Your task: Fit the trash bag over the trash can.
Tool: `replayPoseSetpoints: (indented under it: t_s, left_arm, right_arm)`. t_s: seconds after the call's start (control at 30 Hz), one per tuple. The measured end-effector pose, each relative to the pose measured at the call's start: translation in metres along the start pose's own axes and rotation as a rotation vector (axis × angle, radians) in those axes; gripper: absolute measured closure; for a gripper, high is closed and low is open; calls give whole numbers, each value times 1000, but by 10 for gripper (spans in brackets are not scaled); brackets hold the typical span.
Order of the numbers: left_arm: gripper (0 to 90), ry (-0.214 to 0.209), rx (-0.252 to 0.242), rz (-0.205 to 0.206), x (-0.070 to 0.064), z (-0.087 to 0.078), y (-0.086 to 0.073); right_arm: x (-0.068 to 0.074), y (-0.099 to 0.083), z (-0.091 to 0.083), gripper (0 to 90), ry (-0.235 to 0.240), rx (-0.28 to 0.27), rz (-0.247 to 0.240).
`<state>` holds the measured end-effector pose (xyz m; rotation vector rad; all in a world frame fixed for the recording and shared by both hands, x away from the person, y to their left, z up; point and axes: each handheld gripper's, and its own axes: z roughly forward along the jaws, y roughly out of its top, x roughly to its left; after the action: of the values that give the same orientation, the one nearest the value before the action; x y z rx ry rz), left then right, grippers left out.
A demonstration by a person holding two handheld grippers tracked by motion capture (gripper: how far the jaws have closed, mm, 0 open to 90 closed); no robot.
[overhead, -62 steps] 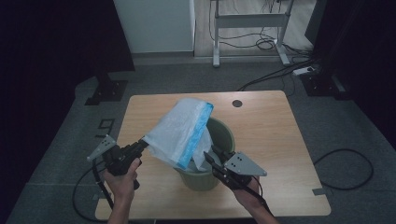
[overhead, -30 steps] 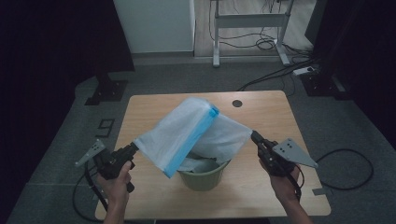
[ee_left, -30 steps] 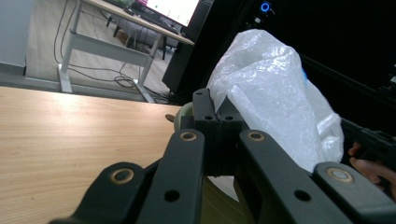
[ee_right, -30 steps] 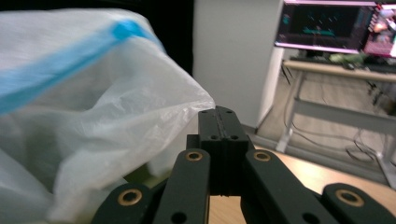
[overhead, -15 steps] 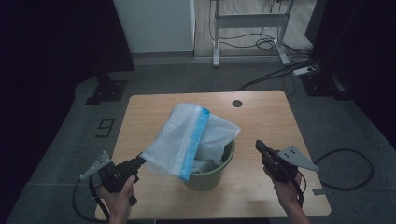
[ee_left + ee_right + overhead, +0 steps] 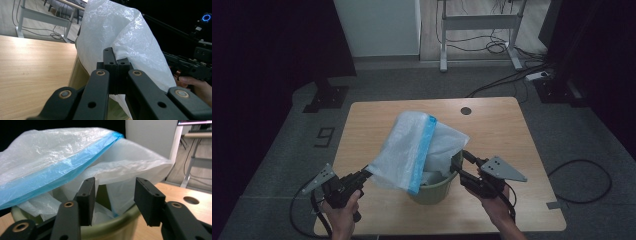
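I see a thin white plastic bag [image 6: 412, 147] with a blue strip [image 6: 422, 155] along its edge. The bag hangs over a green bin [image 6: 434, 192] that stands on the near part of the wooden table [image 6: 507, 130]. Part of the bag is tucked down inside the bin, and the rest is lifted up and to the left, above the rim.

My left gripper [image 6: 364, 175] sits just left of the bin, near the front edge of the table. Its jaws are pressed tight together on a lower corner of the bag. In the left gripper view [image 6: 116, 65] the white plastic rises right behind the closed jaws.

My right gripper [image 6: 461, 165] is on the other side of the bin, right at the rim. Its jaws are wide apart and hold nothing. In the right gripper view [image 6: 113, 200] the bin rim and a fold of the bag sit between the two jaws, a little past their tips.

A small round hole [image 6: 466, 110] is in the table's far side. Cables [image 6: 497, 47] lie on the floor beyond it.
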<state>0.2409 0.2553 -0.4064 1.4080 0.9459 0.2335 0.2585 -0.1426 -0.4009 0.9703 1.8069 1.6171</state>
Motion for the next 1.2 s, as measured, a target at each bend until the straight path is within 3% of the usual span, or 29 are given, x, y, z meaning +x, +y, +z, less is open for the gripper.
replayPoseSetpoints:
  t_s: [0.17,0.27,0.33,0.37,0.5,0.57,0.8,0.97,1.07,1.13,1.2]
  left_arm:
    - [897,-2,-3,0,0,0,1]
    - [897,-3,-5,2,-1,0,1]
    - [897,-7,-8,2,-1,0,1]
    - [898,-8,-10,2,-1,0,1]
    - [898,-19,-20,3,0,-3,2]
    - [898,-20,-23,2,1,-6,2]
    - [898,-26,-14,-8,7,-15,-2]
    - [897,-30,-15,-21,10,-23,-5]
    - [890,-47,-11,-24,11,-25,-6]
    - [844,-65,-10,-15,9,-23,-3]
    - [704,-58,-13,13,4,-23,1]
  right_arm:
    - [10,1,12,448,16,12,43]
    - [16,5,17,455,-1,10,49]
    - [15,8,21,518,-12,26,80]
    - [13,10,24,597,1,19,92]
    - [11,13,27,844,-9,21,57]
    - [11,12,27,891,-8,21,37]
    - [20,1,12,892,9,45,-56]
    - [27,-13,-3,893,40,64,-68]
    - [29,-16,-12,893,49,44,-52]
    - [29,-16,-14,892,51,44,-53]
    - [28,-16,-14,892,49,45,-51]
